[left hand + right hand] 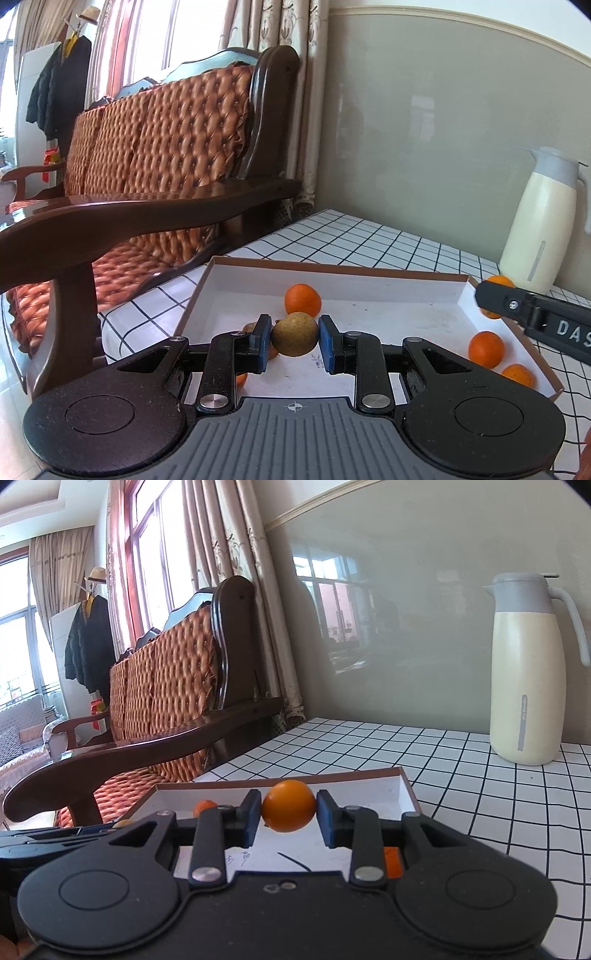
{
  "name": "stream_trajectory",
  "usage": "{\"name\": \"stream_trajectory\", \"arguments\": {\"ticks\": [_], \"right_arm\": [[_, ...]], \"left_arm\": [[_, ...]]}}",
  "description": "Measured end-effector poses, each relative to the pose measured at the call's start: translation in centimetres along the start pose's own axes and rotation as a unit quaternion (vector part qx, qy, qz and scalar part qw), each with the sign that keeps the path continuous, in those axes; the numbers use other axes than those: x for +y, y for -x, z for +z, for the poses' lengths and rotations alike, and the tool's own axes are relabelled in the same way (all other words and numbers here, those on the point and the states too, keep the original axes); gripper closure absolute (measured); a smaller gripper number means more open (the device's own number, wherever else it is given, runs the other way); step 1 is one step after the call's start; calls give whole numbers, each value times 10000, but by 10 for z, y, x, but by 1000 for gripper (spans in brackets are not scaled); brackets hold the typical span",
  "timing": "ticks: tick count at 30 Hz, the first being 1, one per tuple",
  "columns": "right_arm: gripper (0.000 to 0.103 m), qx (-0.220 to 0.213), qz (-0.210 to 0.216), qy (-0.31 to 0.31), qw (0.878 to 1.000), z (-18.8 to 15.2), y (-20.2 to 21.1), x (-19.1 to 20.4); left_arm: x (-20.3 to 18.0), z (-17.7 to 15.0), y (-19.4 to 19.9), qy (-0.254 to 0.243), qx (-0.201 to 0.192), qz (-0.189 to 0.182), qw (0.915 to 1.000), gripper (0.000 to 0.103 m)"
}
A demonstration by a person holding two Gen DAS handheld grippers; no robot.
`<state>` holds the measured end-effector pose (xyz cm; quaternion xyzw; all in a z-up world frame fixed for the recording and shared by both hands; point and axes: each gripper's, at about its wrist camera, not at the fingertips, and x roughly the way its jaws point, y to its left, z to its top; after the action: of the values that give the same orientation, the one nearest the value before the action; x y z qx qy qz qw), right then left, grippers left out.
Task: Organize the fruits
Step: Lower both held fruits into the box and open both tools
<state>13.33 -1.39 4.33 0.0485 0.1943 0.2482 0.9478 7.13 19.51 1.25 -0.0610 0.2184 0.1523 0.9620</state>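
Now both tools carry fruit above the white tray (236, 291): the left tool (294, 341) is clamped on a brownish pear (294, 334), the right tool (289, 810) on an orange (289, 805). Next, I judge, each fruit must be lowered beside its own kind on the counter (480, 775) tray.

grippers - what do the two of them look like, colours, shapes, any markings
Both are matte black. The left gripper has blue pads, silver rivets, two round discs at the base and a grey ribbed plate with a small crosshair mark. The right gripper has darker blue pads, the same discs and rivets, and a plain black plate; white letters "DAS" show on its side in the left view. No cables or sleeves show.
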Motion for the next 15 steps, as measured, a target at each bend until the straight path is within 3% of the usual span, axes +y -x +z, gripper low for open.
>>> {"name": "stream_trajectory", "arguments": {"ticks": [15], "right_arm": [[79, 46, -123, -82, 9999, 0, -10, -5]], "left_arm": [[3, 0, -8, 54, 20, 134, 9999, 75]]}}
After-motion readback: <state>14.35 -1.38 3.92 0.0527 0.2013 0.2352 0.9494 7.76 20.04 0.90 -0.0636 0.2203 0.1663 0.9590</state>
